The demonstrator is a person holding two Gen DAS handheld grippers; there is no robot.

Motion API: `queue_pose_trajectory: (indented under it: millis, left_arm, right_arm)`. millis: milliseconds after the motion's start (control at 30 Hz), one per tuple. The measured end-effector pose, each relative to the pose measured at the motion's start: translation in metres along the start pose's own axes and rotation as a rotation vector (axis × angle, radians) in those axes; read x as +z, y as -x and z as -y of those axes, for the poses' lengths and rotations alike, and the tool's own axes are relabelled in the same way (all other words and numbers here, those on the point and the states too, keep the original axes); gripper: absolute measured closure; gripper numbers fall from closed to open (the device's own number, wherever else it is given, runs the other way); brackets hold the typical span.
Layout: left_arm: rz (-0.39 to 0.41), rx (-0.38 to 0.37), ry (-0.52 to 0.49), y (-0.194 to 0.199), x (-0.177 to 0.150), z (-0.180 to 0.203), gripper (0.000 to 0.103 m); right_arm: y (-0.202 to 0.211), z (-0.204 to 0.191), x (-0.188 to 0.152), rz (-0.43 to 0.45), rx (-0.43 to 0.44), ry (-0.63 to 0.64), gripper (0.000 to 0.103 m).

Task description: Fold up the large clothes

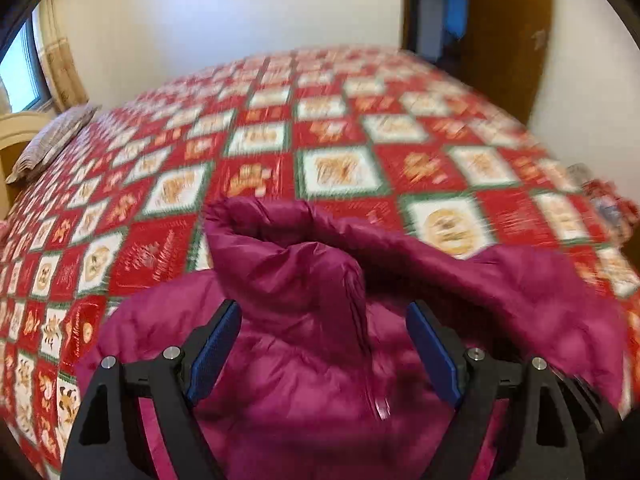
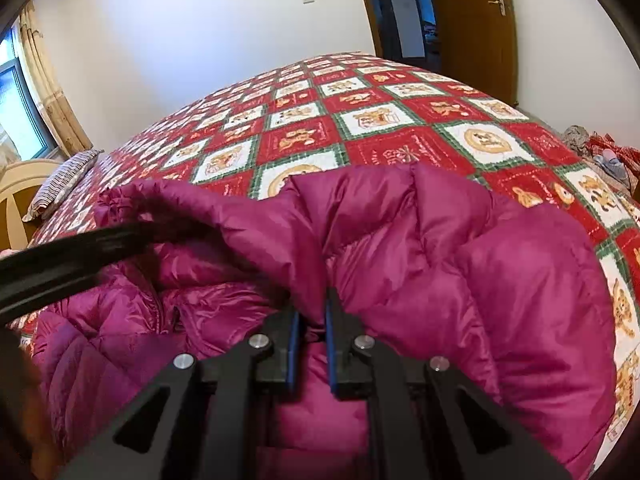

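A magenta puffer jacket [image 1: 304, 360] lies bunched on the near part of the bed, and it fills the lower half of the right wrist view too [image 2: 440, 264]. My left gripper [image 1: 324, 312] hovers over it with its blue pads wide apart; a raised fold stands between them but the pads do not press it. My right gripper [image 2: 312, 304] is shut on a pinched fold of the jacket, the fabric squeezed between its pads. A blurred dark bar, the left gripper [image 2: 68, 256], crosses the left of the right wrist view.
The bed carries a red, white and green patchwork quilt [image 2: 360, 120]. A striped pillow [image 2: 60, 188] lies at the far left by a cream headboard [image 2: 20, 188]. A brown door [image 2: 472, 28] stands open beyond the bed. Loose clothes [image 2: 604, 156] lie at the right.
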State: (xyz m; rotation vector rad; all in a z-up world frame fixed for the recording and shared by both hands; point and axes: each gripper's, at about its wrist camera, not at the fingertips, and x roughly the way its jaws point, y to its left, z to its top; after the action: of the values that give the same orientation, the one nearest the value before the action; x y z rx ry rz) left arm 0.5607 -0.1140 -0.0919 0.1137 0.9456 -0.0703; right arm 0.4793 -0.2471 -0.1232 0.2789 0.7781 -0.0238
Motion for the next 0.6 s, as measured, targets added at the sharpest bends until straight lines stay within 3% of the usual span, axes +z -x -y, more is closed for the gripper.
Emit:
queue_pose_trajectory:
  millis: [100, 167, 233, 300, 400, 600]
  left_arm:
    - [-0.075, 0.078, 0.101, -0.026, 0.007, -0.016, 0.021]
    - [-0.047, 0.051, 0.203, -0.022, 0.001, -0.038, 0.045]
    - [-0.047, 0.001, 0.242, -0.017, -0.008, -0.051, 0.071]
    - [-0.047, -0.013, 0.242, -0.009, -0.020, -0.060, 0.080]
    - [-0.004, -0.027, 0.257, 0.008, -0.033, -0.067, 0.084]
    - [0.008, -0.032, 0.288, 0.009, -0.069, -0.074, 0.084]
  right_arm:
    - [0.001, 0.003, 0.000, 0.004, 0.013, -0.014, 0.093]
    - [0.001, 0.003, -0.001, 0.004, 0.018, -0.018, 0.093]
    - [0.000, 0.004, -0.001, 0.004, 0.029, -0.027, 0.093]
    - [0.000, 0.006, -0.001, 0.004, 0.035, -0.034, 0.093]
    - [0.000, 0.006, -0.001, 0.004, 0.037, -0.036, 0.093]
    - [-0.001, 0.006, -0.001, 0.003, 0.034, -0.032, 0.093]
